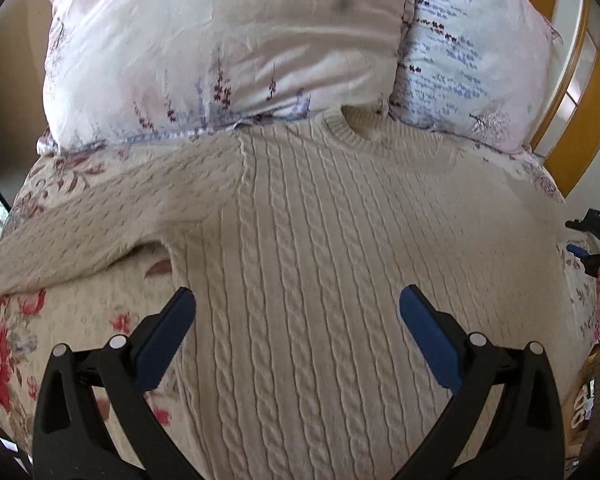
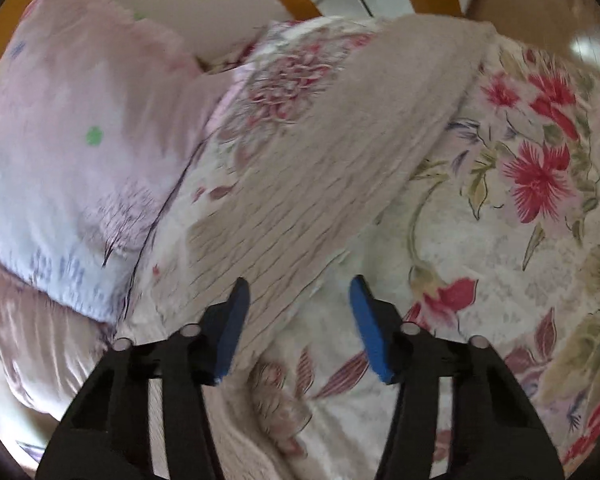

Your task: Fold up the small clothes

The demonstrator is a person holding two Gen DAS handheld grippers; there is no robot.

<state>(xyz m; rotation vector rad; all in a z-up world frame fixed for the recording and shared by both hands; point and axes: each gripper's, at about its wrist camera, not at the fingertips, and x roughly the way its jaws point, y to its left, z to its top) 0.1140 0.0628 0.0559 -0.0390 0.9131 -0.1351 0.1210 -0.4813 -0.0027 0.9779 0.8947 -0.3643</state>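
Observation:
A cream cable-knit sweater [image 1: 324, 248] lies flat on the bed, its neck toward the pillows. Its left sleeve [image 1: 84, 224] stretches out to the left over the floral bedspread. My left gripper [image 1: 298, 300] is open and empty, its fingers spread above the sweater's body. In the right wrist view the sweater's right sleeve [image 2: 332, 152] runs up and to the right across the bedspread. My right gripper [image 2: 299, 292] is open and empty, just above the base of that sleeve. The right gripper also shows at the right edge of the left wrist view [image 1: 598, 248].
Two pale floral pillows [image 1: 228, 48] lie at the head of the bed, touching the sweater's neck. The floral bedspread [image 2: 520, 208] covers the bed. An orange wooden bed frame [image 1: 580, 92] stands at the right.

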